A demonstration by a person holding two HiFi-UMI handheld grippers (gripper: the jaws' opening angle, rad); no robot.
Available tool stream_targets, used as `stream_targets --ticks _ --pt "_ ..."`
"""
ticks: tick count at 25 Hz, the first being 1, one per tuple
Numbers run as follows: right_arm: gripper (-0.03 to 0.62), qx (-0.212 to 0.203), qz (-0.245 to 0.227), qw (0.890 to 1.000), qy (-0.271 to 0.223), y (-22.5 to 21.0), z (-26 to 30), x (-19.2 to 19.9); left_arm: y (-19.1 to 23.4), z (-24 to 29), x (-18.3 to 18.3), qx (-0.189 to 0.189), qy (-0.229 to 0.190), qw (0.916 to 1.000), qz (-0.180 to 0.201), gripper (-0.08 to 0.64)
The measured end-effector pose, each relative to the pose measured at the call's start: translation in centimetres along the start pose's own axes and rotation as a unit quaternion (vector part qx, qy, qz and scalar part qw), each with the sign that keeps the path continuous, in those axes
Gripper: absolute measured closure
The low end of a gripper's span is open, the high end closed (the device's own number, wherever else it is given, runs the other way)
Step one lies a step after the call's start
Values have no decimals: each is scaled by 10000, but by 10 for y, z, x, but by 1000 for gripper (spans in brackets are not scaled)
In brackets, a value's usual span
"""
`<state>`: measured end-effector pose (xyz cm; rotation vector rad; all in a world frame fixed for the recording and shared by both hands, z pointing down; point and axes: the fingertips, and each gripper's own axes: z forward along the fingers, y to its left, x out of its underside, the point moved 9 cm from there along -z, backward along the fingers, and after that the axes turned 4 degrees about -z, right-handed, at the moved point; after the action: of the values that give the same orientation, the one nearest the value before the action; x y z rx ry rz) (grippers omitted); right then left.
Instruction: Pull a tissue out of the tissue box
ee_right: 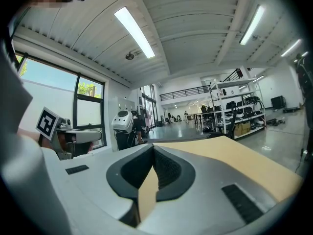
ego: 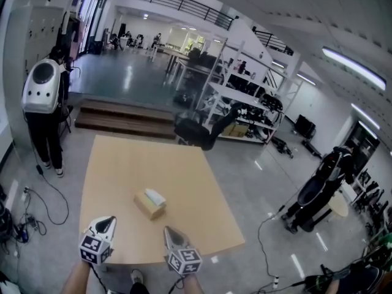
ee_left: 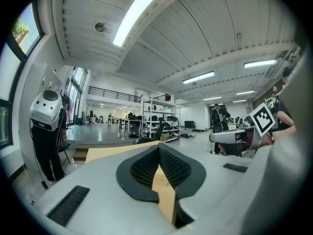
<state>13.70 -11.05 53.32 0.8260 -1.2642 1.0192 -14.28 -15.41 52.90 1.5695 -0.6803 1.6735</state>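
Tissue box (ego: 149,204): tan cardboard, near the middle of the table (ego: 184,170), a little toward the near edge, turned at an angle to the edges.
Tissue (ego: 156,196): white, poking up out of the box's top opening.
Left hand-held gripper (ego: 108,220): jaws narrow, closed tip to tip with nothing between them; over the near edge of the table, toward its near left corner, well apart from the box.
Right hand-held gripper (ego: 167,231): jaws narrow too, pressed together and empty; over the near edge, just nearer than the box and not touching it.
Marker cubes: one behind each pair of jaws, black-and-white squares facing up.
Table: light wood, bare apart from the box.
Person (ego: 44,112): dark clothes, white domed backpack, standing on the floor beyond the far left corner.
Cables (ego: 37,216): loose on the grey glossy floor off the left edge.
Metal shelving (ego: 245,103): beyond the far edge, loaded with dark equipment.
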Motion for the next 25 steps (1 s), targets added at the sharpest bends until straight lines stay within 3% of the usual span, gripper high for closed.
stream_targets --ticks 25 --pt "581 -126 63 9998 116 -82 78 -18 19 103 -17 -140 89 9998 -70 552"
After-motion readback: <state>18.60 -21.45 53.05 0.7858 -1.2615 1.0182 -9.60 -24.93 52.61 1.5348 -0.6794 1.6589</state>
